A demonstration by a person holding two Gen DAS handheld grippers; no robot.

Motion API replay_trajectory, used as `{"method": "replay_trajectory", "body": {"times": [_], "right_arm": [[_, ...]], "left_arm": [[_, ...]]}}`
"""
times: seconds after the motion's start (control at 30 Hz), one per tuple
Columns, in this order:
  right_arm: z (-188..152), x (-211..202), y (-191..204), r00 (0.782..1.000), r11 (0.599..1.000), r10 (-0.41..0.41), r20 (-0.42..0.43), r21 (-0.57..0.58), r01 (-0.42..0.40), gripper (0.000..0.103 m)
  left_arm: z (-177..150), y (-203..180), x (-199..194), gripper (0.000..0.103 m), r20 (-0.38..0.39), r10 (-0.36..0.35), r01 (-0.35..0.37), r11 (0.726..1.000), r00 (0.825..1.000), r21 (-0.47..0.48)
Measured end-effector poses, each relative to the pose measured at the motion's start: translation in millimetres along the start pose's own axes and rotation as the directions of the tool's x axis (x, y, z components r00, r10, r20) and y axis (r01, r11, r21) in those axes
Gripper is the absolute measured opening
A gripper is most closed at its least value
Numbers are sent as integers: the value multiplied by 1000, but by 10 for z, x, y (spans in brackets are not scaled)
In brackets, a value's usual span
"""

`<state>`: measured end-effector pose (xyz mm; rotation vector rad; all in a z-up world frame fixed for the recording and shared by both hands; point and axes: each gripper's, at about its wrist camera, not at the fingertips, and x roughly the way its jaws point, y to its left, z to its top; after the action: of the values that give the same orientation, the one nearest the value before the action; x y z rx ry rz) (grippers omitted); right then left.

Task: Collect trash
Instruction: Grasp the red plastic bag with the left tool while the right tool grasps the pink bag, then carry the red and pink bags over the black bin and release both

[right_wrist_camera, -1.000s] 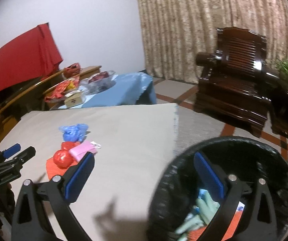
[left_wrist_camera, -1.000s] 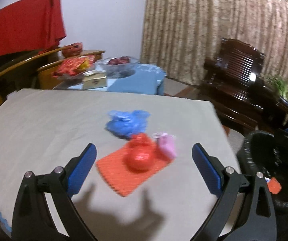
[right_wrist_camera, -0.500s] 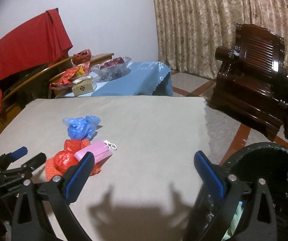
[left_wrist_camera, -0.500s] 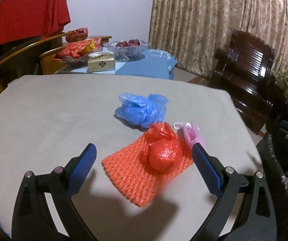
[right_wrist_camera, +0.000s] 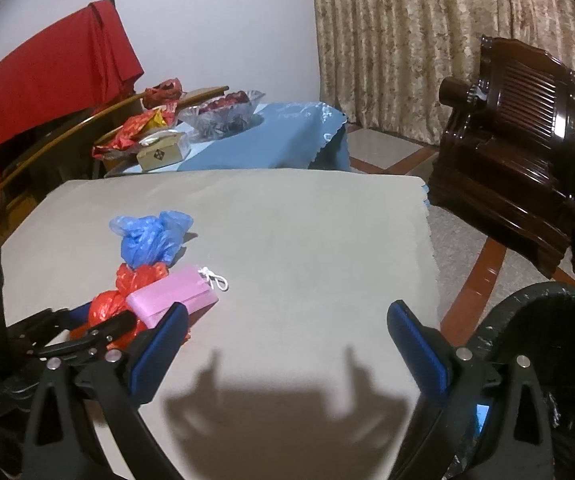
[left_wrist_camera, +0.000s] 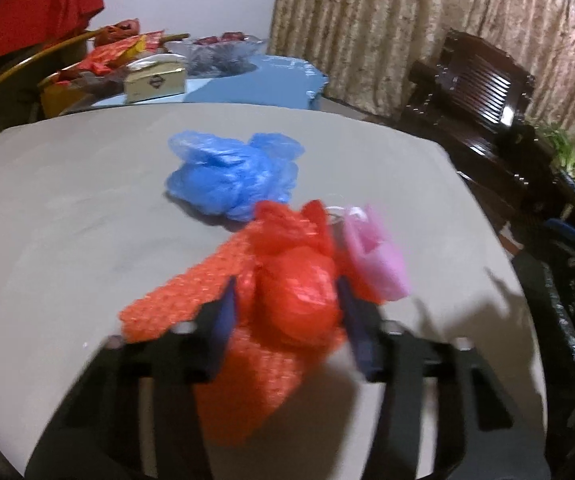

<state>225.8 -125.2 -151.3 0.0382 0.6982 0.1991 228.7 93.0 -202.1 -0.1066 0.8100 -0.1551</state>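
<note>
Lying between left tool (left_wrist_camera: 287,312) pads: red bag (left_wrist_camera: 295,300)

- Warm, dimmish indoor light falls from behind me; my claws cast soft shadows toward twelve o'clock on the grey table (right_wrist_camera: 295,220).
- My left view is motion-smeared, worst toward six o'clock.
- My right view is sharper.
- Fisheye bending curves the edges; corners go black.

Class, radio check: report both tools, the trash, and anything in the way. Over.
Left tool just closing around red bag on orange mesh. Right tool open, empty. Blue bag, pink pouch alongside. Black bin at right.
</note>
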Motion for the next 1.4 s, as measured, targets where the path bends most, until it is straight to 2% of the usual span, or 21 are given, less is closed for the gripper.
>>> {"method": "replay_trajectory", "body": {"times": [0.23, 0.37, 0.53, 0.77, 0.83, 0.9, 1.03, 1.13, 1.23, 1.4], "right_arm": [[6, 119, 155, 1000, 1000, 27, -11, -15, -27, 98], [10, 241, 353, 998, 998, 57, -24, -31, -58, 98], [28, 425, 694, 994, 993, 101, -49, -61, -104, 98], [-14, 697, 958, 990, 989, 98, -104, -103, -109, 95], [-35, 755, 973, 987, 988, 98, -128, -107, -112, 82], [-57, 781, 974, 984, 987, 104, -147, -106, -120, 72], [-96, 800, 955, 974, 983, 135, -184, -100, -155, 34], [-99, 741, 923, 971, 980, 157, -182, -92, -176, 19], [-82, 653, 882, 971, 980, 169, -168, -81, -184, 14], [-21, 417, 755, 978, 983, 170, -118, -54, -178, 14]], "left_arm": [[58, 154, -293, 36, 71, -5, 10, 998, 997, -62], [37, 354, -453, 36, 95, 60, -52, 995, 994, -87], [-29, 670, -481, 36, 76, 143, -132, 983, 987, -129], [-44, 857, -526, 36, 72, 171, -159, 976, 983, -150], [-54, 884, -534, 36, 73, 168, -156, 976, 983, -153], [-58, 889, -536, 36, 72, 165, -153, 976, 984, -157], [-61, 848, -537, 36, 73, 155, -143, 978, 985, -154], [-46, 802, -546, 36, 77, 147, -134, 980, 986, -149], [-35, 743, -558, 36, 83, 142, -130, 982, 986, -137], [4, 604, -612, 36, 95, 128, -117, 986, 987, -119]]}}
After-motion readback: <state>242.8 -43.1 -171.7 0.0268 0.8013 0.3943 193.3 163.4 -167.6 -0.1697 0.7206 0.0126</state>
